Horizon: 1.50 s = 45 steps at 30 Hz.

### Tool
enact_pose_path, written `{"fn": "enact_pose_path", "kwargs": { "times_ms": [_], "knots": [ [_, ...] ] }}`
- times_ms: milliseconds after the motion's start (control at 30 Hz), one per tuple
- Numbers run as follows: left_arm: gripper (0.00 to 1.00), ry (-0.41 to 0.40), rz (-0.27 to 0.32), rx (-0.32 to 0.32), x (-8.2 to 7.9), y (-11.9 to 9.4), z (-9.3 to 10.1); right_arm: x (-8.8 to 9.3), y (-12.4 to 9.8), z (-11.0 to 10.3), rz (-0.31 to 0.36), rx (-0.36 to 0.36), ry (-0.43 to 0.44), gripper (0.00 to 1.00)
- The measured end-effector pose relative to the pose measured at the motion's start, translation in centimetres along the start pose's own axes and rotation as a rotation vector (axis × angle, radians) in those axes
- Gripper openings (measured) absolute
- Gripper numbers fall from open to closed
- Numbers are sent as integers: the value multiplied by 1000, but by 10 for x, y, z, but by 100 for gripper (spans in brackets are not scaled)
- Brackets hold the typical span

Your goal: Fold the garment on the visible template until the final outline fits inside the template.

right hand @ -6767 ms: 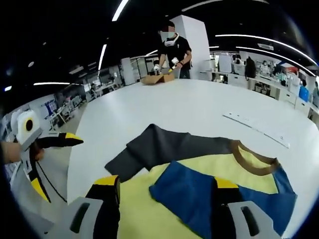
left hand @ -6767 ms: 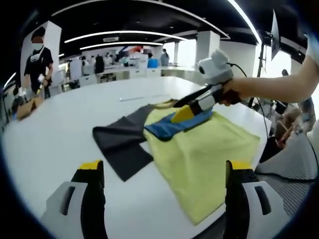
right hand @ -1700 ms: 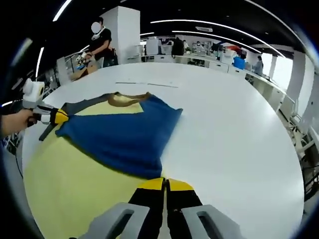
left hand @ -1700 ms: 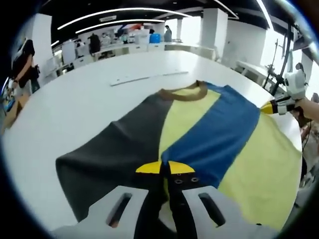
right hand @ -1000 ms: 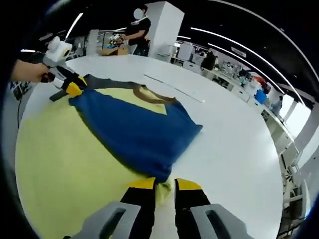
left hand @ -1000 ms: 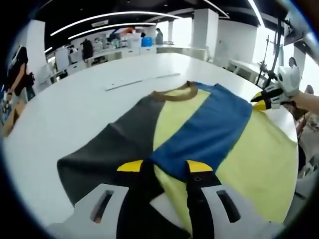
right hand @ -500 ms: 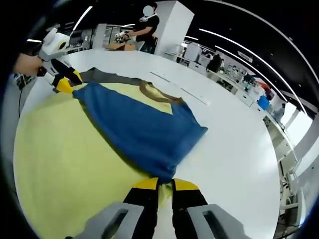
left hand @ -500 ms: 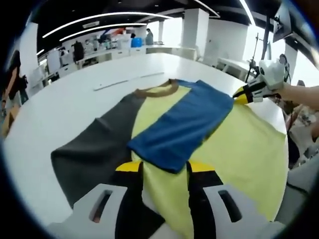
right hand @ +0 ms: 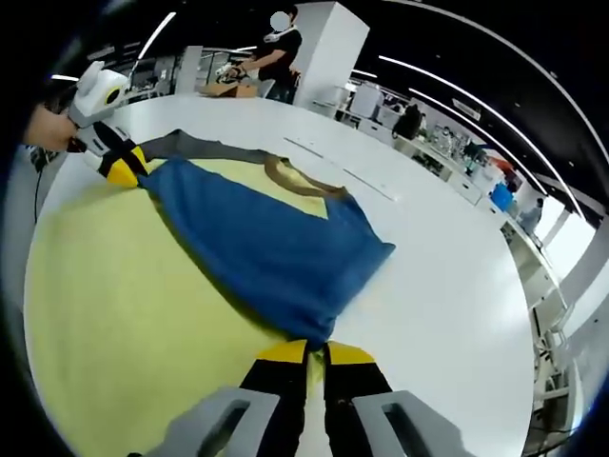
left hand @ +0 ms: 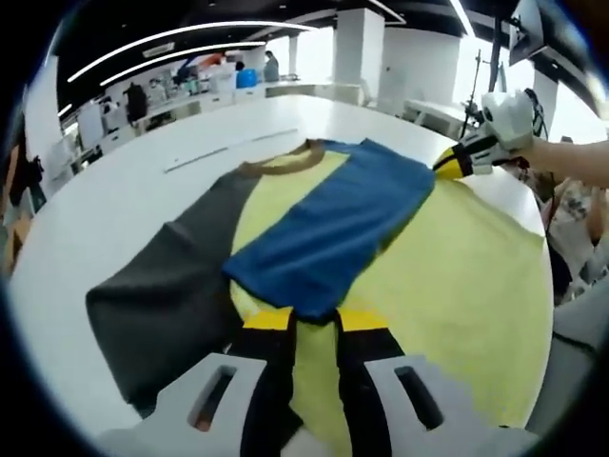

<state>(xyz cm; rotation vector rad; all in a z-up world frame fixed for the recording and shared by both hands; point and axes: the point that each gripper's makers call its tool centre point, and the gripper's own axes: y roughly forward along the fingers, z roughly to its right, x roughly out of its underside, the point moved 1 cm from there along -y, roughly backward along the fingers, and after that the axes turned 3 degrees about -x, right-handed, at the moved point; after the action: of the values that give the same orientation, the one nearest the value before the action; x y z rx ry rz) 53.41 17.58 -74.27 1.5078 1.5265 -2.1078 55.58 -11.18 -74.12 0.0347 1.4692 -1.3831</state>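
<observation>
Garment (left hand: 419,286) of yellow, blue and dark grey cloth lies spread on the round white desk (left hand: 114,200), its brown collar (left hand: 285,160) at the far side in the left gripper view. A blue sleeve (left hand: 328,224) is folded over the yellow body and runs as a long band from near the collar toward the near edge, while a dark grey sleeve (left hand: 157,300) lies flat on the desk beside it. The left hand-held gripper (left hand: 314,319) sits low at the near end of that blue band, its yellow-tipped jaws narrowly apart with the blue and yellow cloth between them; whether they actually pinch the cloth I cannot tell. In the right gripper view the same blue sleeve (right hand: 266,248) stretches from the right hand-held gripper (right hand: 316,354) up to the other gripper (right hand: 119,169), which a hand (right hand: 48,126) holds at the far corner of the band. The right hand-held gripper has its jaws drawn close together at the near tip of the blue cloth, which appears caught between them. In the left gripper view this gripper (left hand: 455,164) shows at the blue sleeve's far corner. A long pale strip (right hand: 343,169) lies on the desk beyond the collar (right hand: 300,181). A person (right hand: 271,52) stands at a carton (right hand: 221,88) at the far edge of the desk. No template outline can be made out under the cloth.
</observation>
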Motion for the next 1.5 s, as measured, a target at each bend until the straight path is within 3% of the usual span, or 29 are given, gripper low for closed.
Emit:
{"fn": "enact_pose_path", "kwargs": {
  "times_ms": [200,367,833,1200,1367,1500],
  "knots": [
    [7,-2,1,-8,-1,0,-2,3,1,-5,-23,-9,-52,5],
    [0,1,5,-10,-1,0,-2,2,1,-1,-24,11,-69,0],
    [0,-23,25,-25,-2,-9,-5,1,-6,-1,-9,-2,-72,0],
    [0,98,3,-29,3,-12,1,6,-1,-1,-50,-13,-71,0],
    [0,97,4,-29,4,-13,1,7,-1,-1,-49,-15,-60,0],
    [0,120,-31,-38,10,-11,0,7,-1,0,-45,-21,-36,0]
  ]
}}
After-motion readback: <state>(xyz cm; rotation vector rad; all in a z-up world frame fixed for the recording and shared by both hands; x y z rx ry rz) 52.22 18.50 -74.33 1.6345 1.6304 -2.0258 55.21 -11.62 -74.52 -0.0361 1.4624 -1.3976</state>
